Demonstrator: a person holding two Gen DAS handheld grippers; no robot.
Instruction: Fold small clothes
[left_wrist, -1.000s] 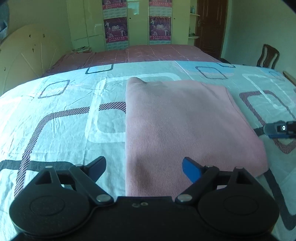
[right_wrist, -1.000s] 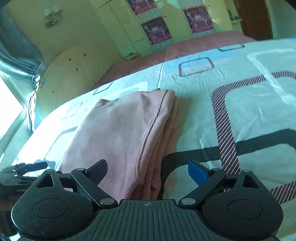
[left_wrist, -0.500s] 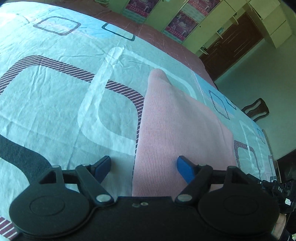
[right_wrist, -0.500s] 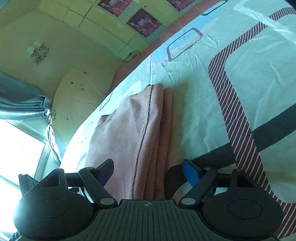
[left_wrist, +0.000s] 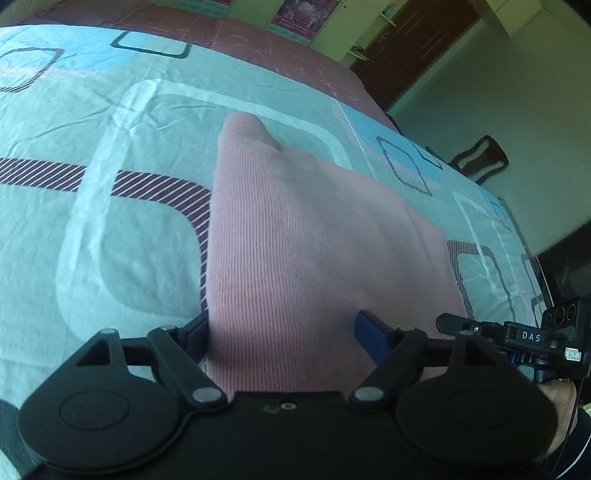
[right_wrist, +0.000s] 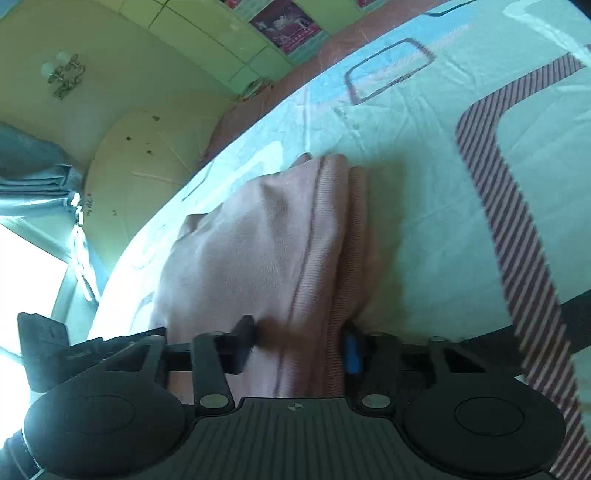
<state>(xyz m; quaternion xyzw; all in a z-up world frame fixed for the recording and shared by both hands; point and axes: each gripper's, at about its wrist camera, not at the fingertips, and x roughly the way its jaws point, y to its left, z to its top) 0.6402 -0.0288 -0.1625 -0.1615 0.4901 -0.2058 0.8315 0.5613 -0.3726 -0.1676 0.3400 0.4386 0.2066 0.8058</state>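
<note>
While the left hand-held gripper (left_wrist: 282, 332) gapes across the pink garment (left_wrist: 314, 251), the right hand-held gripper (right_wrist: 299, 341) pinches its edge.

We can read only one text: the white letters "DAS" printed on the black body of the right tool (left_wrist: 524, 336), seen at the right edge of the left wrist view. Beside it sits a small white label (left_wrist: 573, 355) whose marks are too small for us to read. The posters (right_wrist: 284, 26) on the far cupboards carry print we cannot make out.
</note>
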